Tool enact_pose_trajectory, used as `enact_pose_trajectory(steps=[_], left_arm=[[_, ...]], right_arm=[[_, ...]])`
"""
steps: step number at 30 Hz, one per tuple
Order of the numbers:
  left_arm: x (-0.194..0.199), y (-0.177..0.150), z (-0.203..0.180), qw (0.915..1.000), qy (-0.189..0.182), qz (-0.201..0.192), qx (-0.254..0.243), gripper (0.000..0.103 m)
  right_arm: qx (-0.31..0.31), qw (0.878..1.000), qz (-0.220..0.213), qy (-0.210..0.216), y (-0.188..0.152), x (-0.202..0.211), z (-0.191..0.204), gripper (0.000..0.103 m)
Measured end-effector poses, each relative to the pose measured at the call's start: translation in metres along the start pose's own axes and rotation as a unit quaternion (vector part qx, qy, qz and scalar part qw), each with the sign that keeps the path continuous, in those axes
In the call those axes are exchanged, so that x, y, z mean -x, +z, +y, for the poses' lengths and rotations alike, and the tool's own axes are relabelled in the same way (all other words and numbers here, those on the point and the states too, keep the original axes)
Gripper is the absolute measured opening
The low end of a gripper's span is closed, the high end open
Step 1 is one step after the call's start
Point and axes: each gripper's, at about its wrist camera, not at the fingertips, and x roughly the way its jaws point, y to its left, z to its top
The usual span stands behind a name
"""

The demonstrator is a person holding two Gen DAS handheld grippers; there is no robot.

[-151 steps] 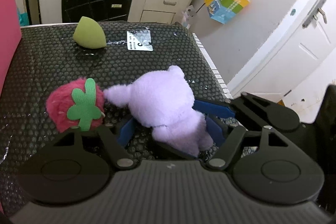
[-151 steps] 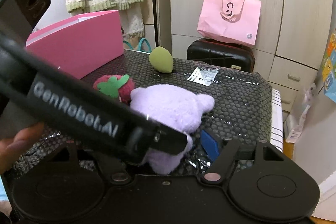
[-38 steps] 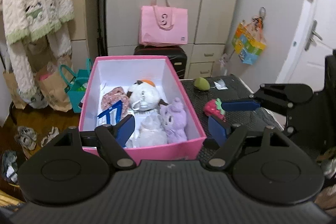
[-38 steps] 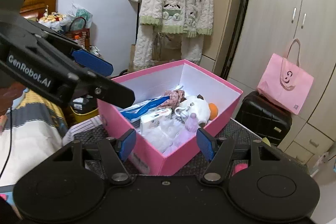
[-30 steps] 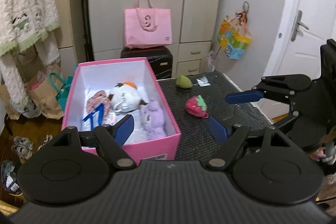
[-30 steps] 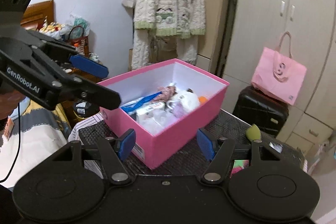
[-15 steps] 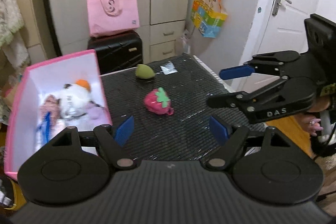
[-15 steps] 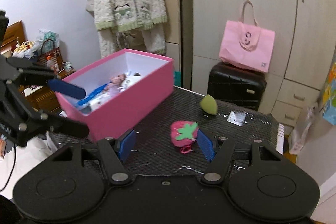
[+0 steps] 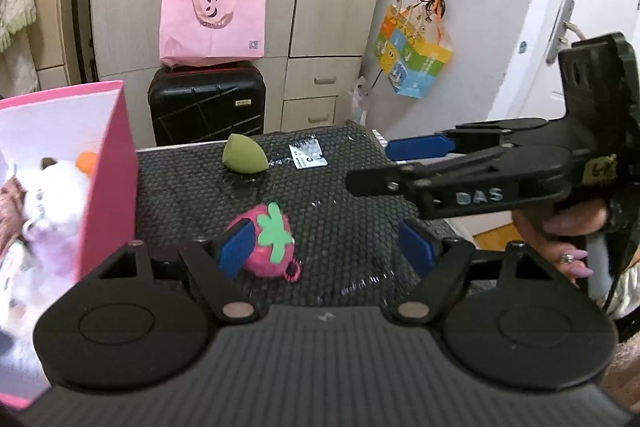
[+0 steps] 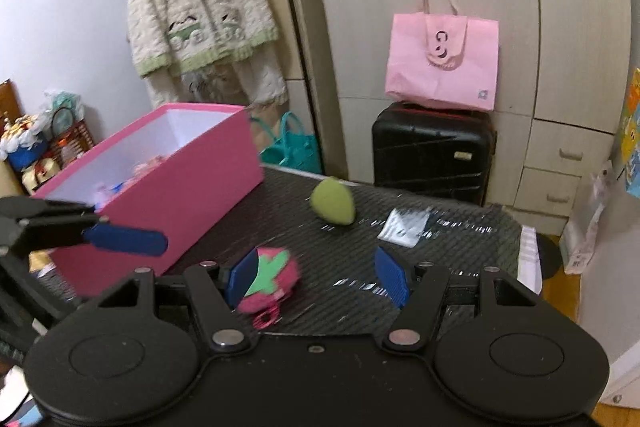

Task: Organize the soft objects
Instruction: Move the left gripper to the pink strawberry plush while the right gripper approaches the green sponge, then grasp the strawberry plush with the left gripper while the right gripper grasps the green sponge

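Strawberry plush (image 9: 269, 243) on table (image 9: 344, 247), egg-shaped sponge (image 9: 243, 155) behind, box (image 9: 105, 179) left.

Pink plush strawberry with green felt leaf (image 9: 272, 247) lies mid-surface, beside the open pink cardboard box (image 9: 108, 179). Green egg-shaped sponge (image 9: 244, 159) sits near the far edge. White and purple plush toys (image 9: 52, 211) lie inside the box.
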Motion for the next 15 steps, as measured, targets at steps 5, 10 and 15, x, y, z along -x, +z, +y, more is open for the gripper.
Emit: enact_pose_trajectory(steps=[5, 10, 15], left_arm=[[-0.038, -0.006, 0.003, 0.9981, 0.06, -0.007, -0.013, 0.078], [-0.067, -0.015, 0.014, 0.9949, 0.1, 0.004, -0.012, 0.077], [-0.082, -0.019, 0.021, 0.9927, 0.119, 0.015, -0.005, 0.076]], right_arm=[[0.013, 1.0, -0.011, 0.011, 0.004, -0.039, -0.023, 0.07], [0.048, 0.998, -0.001, 0.046, 0.015, -0.069, -0.032, 0.07], [0.077, 0.993, 0.017, 0.087, 0.023, -0.105, -0.028, 0.066]])
